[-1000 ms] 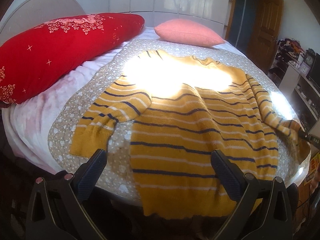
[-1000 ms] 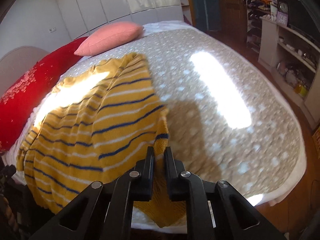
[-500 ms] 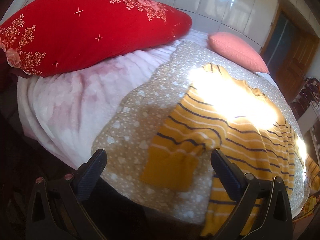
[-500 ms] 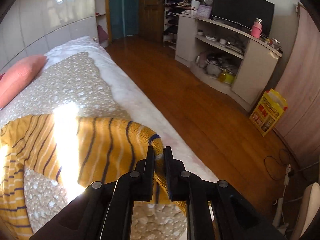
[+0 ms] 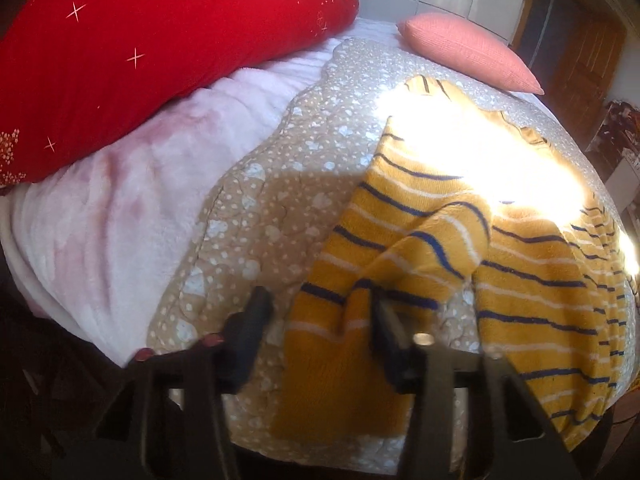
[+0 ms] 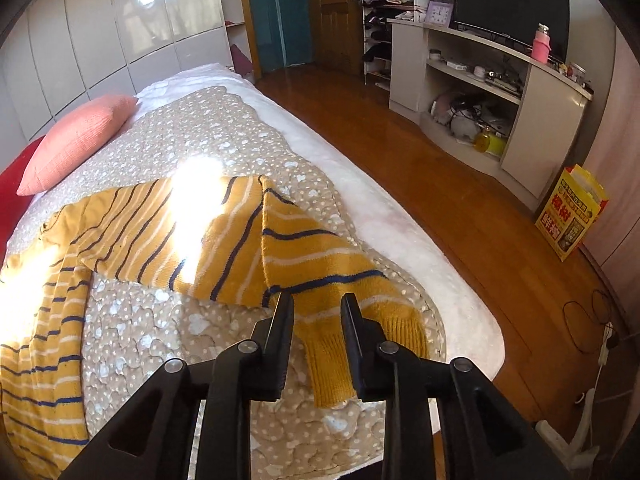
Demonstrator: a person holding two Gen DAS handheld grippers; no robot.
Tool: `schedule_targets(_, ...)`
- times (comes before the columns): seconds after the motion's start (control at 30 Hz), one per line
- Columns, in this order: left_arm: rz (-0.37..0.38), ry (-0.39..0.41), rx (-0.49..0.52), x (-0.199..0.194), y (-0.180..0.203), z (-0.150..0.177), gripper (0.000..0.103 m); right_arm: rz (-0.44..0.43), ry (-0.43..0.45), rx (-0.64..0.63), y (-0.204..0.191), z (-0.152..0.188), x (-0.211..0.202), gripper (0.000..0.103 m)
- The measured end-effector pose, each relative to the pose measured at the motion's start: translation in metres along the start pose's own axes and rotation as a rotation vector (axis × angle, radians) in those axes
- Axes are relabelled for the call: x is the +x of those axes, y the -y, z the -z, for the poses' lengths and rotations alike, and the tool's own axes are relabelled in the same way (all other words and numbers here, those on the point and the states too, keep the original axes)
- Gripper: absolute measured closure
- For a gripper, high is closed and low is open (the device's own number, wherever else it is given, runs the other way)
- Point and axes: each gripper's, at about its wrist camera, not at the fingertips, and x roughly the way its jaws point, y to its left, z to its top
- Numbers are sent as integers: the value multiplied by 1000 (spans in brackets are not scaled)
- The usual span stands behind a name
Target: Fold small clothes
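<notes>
A yellow sweater with navy and white stripes lies spread on the beige dotted quilt. In the left wrist view its left sleeve lies between the fingers of my left gripper, whose jaws stand partly open around the cuff, blurred. In the right wrist view the sweater has its other sleeve stretched toward the bed's edge. My right gripper is open, its fingers either side of the sleeve just above the ribbed cuff.
A red pillow and a pink cushion lie at the head of the bed. A pink fleece blanket lies left of the quilt. Right of the bed are wooden floor, a TV shelf unit and a yellow bag.
My right gripper has opened and let go of the right sleeve, which now lies flat. My left gripper has moved onto the left sleeve cuff and its jaws have narrowed around it.
</notes>
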Motion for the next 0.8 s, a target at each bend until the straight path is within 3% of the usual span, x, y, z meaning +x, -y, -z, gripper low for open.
schedule_targets(0.03,-28,6,-16,-3,-8,-9,92,6,10,-7,0,1,-4,77)
schedule_targets(0.1,-151,49,-61,-13,-28,-29,100,14,31,-17,2,1,-10,77)
schedule_targets(0.17,-275,90,-125,-24,-55,-48,103,19,43,-13,5,1,-14,74)
schedule_targets(0.27,-339,110,-237,-39,-97,-69,103,14,41,9,11,3,-15,63)
schedule_targets(0.33,-373,128,-268,-49,-113,-74,103,9,36,16,11,7,-15,62)
schedule_targets(0.4,-323,127,-278,-56,-119,-71,94,-5,32,23,11,10,-15,62)
schedule_targets(0.43,-281,121,-271,-57,-119,-67,73,-13,30,27,11,11,-15,61)
schedule_targets(0.47,-239,114,-262,-57,-116,-62,45,-21,29,30,9,13,-15,60)
schedule_targets(0.5,-193,110,-257,-57,-111,-56,35,-29,28,33,8,14,-16,59)
schedule_targets(0.53,-139,105,-256,-55,-107,-49,31,-37,28,38,6,15,-16,57)
schedule_targets(0.7,101,22,-288,-40,-82,-21,30,-79,19,44,-4,23,-18,48)
schedule_targets(0.8,163,-52,-303,-19,-67,-16,24,-100,13,31,-9,30,-17,46)
